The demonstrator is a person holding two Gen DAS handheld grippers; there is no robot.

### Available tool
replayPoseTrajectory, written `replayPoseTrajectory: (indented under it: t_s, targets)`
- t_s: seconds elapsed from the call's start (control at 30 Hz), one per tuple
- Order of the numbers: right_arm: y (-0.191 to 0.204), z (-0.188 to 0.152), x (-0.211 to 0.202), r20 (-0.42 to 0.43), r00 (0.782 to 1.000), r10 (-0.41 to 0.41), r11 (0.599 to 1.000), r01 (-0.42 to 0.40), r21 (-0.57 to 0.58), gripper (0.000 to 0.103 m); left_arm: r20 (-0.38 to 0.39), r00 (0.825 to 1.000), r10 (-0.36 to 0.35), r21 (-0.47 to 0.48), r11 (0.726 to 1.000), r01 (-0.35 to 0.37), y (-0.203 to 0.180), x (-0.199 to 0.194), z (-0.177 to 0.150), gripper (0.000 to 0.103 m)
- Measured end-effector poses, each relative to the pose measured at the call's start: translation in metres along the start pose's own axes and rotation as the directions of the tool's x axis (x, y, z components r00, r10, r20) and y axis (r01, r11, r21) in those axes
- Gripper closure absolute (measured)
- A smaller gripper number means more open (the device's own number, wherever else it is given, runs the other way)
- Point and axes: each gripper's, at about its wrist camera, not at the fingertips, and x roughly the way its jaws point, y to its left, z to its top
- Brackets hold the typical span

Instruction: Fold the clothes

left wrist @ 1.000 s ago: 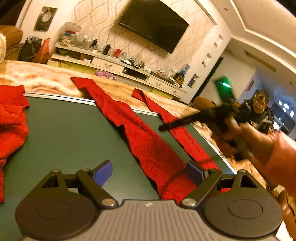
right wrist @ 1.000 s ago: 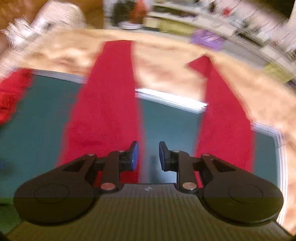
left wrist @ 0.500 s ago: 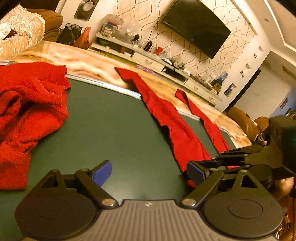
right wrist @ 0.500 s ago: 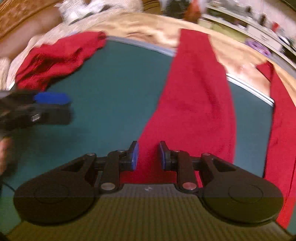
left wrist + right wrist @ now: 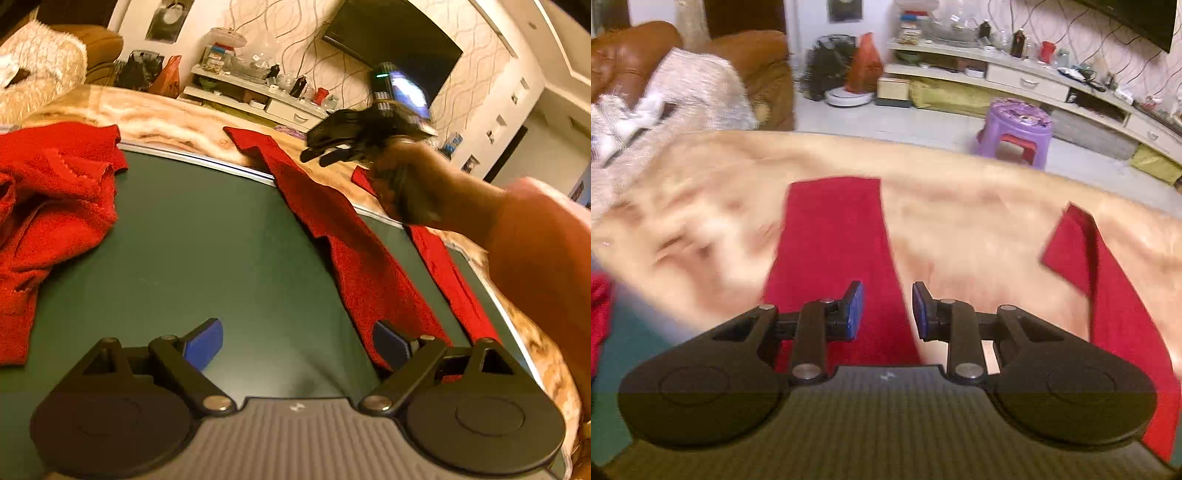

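Plenty of bare green mat (image 5: 207,258) out in the middle here, a wide clear lane between the crumpled red heap (image 5: 48,206) on the left and the two red trouser legs on the right. The near leg (image 5: 354,258) runs from the mat across its silver edge (image 5: 207,162) onto the marbled table (image 5: 166,118); the far leg (image 5: 443,266) lies beside it, a strip of mat between them, close to the table's right edge. Left gripper (image 5: 295,343) sits low over the mat, blue pads spread wide, nothing between them, right pad (image 5: 391,343) just at the near leg's side. Right gripper (image 5: 886,310) is up in the air over that leg's cuff end (image 5: 834,236), gap narrow but open, holding nothing; from the left camera the hand (image 5: 417,184) gripping it floats above both legs.
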Motion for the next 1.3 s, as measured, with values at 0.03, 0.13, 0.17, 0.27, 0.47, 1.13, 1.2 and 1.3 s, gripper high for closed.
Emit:
replayPoseTrajectory:
  t_s: [0.03, 0.13, 0.17, 0.27, 0.47, 1.13, 1.2, 1.3]
  targets:
    - [0.003, 0.005, 0.010, -0.003, 1.000, -0.029, 1.000, 0.029, -0.006, 0.069, 0.002, 1.000, 0.003, -0.007, 1.000, -0.003, 0.001, -0.001, 0.000, 0.011]
    - [0.005, 0.013, 0.036, -0.035, 0.998, -0.054, 0.998, 0.056, 0.035, 0.069, 0.008, 1.000, 0.021, -0.022, 1.000, -0.021, 0.003, -0.004, 0.001, 0.011]
    - [0.002, 0.008, 0.036, -0.020, 0.999, -0.036, 0.997, 0.037, 0.065, 0.069, 0.014, 1.000, 0.023, -0.026, 0.999, -0.023, 0.004, -0.006, 0.002, 0.011]
    - [-0.003, 0.000, 0.036, -0.014, 1.000, 0.020, 0.992, -0.018, 0.123, 0.078, 0.026, 0.999, 0.020, -0.044, 0.999, -0.019, 0.007, -0.011, 0.003, 0.011]
    - [0.001, 0.005, 0.036, 0.009, 0.999, -0.042, 0.997, 0.041, 0.064, 0.094, 0.027, 0.999, 0.020, -0.044, 0.999, -0.019, 0.007, -0.013, 0.002, 0.011]
    - [-0.182, -0.030, -0.030, 0.014, 0.979, -0.202, 0.940, 0.190, 0.282, 0.070, 0.014, 0.999, 0.046, -0.019, 0.999, -0.046, 0.002, -0.003, 0.000, 0.011]
    - [-0.178, -0.032, -0.014, 0.011, 0.978, -0.208, 0.941, 0.197, 0.275, 0.070, 0.014, 0.999, 0.047, -0.014, 0.999, -0.046, 0.001, -0.003, 0.000, 0.011]
    - [-0.175, -0.034, 0.004, 0.007, 0.980, -0.197, 0.935, 0.186, 0.301, 0.070, 0.013, 0.999, 0.045, -0.009, 0.999, -0.045, -0.001, -0.002, -0.001, 0.011]
